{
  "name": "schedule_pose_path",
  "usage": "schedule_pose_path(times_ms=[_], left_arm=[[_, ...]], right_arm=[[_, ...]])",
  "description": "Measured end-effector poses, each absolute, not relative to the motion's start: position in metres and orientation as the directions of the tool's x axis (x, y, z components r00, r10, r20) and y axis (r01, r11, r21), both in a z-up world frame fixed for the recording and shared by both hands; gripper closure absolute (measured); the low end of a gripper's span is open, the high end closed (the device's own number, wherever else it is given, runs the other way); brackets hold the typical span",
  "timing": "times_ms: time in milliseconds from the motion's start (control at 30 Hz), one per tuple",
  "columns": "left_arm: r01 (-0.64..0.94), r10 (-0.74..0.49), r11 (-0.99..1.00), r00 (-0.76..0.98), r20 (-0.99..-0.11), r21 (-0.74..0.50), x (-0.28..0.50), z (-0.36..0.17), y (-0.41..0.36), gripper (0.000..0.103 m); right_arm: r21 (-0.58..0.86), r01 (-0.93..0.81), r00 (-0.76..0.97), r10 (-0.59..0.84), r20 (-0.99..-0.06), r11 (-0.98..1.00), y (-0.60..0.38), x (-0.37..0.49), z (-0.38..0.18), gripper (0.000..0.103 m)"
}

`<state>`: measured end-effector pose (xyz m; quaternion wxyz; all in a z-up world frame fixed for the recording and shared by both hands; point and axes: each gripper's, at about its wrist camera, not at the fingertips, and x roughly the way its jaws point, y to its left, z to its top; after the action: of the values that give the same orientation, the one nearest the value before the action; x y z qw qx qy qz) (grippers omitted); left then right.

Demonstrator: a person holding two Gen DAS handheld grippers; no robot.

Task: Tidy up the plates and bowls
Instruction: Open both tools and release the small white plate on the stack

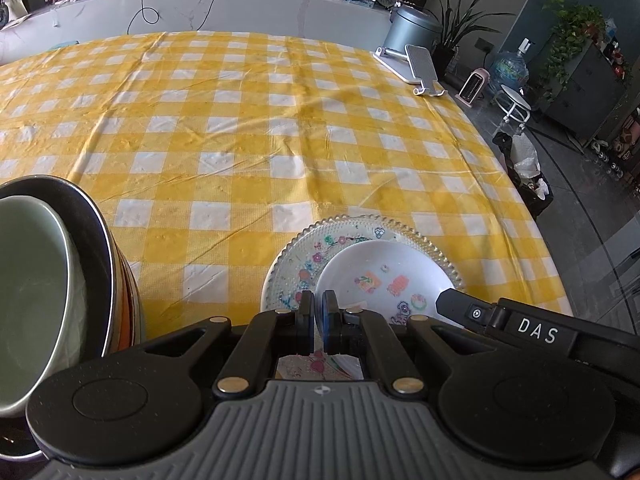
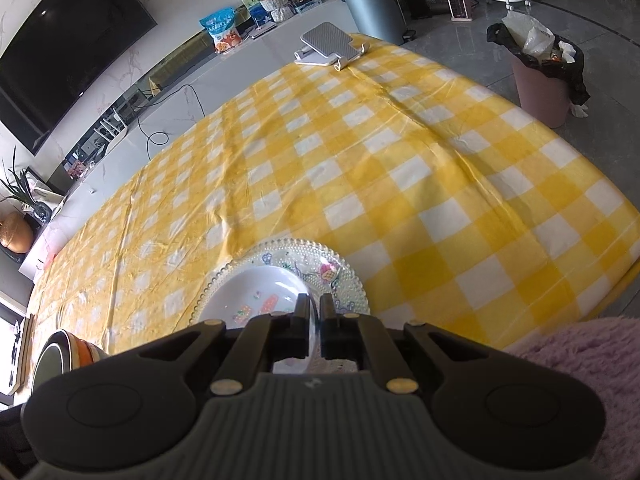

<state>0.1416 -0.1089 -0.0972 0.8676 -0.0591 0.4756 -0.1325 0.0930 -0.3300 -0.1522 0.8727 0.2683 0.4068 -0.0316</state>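
Observation:
A small white dish point(image 1: 384, 272) with colourful stickers sits over a clear glass plate point(image 1: 298, 256) with a beaded rim, near the table's front edge. My left gripper point(image 1: 319, 300) is shut on the dish's near left rim. In the right wrist view my right gripper point(image 2: 315, 304) is shut on the right rim of the same white dish point(image 2: 256, 288), above the glass plate point(image 2: 348, 284). Whether the dish rests on the plate or hangs just above it I cannot tell. To the left stands a stack of bowls: a pale green bowl point(image 1: 32, 280) inside a dark bowl point(image 1: 102, 248) with orange stripes.
A yellow and white checked cloth point(image 1: 240, 120) covers the table. A phone stand point(image 1: 420, 68) stands at the far right corner. The table's right edge drops to the floor, where a pink bin point(image 2: 544, 84) stands. A fluffy pink sleeve point(image 2: 580, 360) is at the lower right.

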Motion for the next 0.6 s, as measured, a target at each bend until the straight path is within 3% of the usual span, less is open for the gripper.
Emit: schedule_pose_path(times_ms=[333, 533, 600], left_arm=[[0.190, -0.269, 0.962, 0.513, -0.815, -0.198, 0.1436, -0.1043, -0.1120, 0.099], [0.217, -0.262, 0.961, 0.518, -0.814, -0.171, 0.1406, -0.1024, -0.1164, 0.096], [0.234, -0.268, 0.958, 0.528, -0.806, -0.165, 0.1392, -0.1013, -0.1175, 0.094]], right_arm=[[0.403, 0.268, 0.648, 0.146, -0.748, 0.875, -0.3226, 0.0986, -0.1589, 0.101], [0.402, 0.260, 0.648, 0.150, -0.747, 0.878, -0.3218, 0.0987, -0.1591, 0.096], [0.401, 0.248, 0.652, 0.154, -0.742, 0.882, -0.3202, 0.0978, -0.1581, 0.090]])
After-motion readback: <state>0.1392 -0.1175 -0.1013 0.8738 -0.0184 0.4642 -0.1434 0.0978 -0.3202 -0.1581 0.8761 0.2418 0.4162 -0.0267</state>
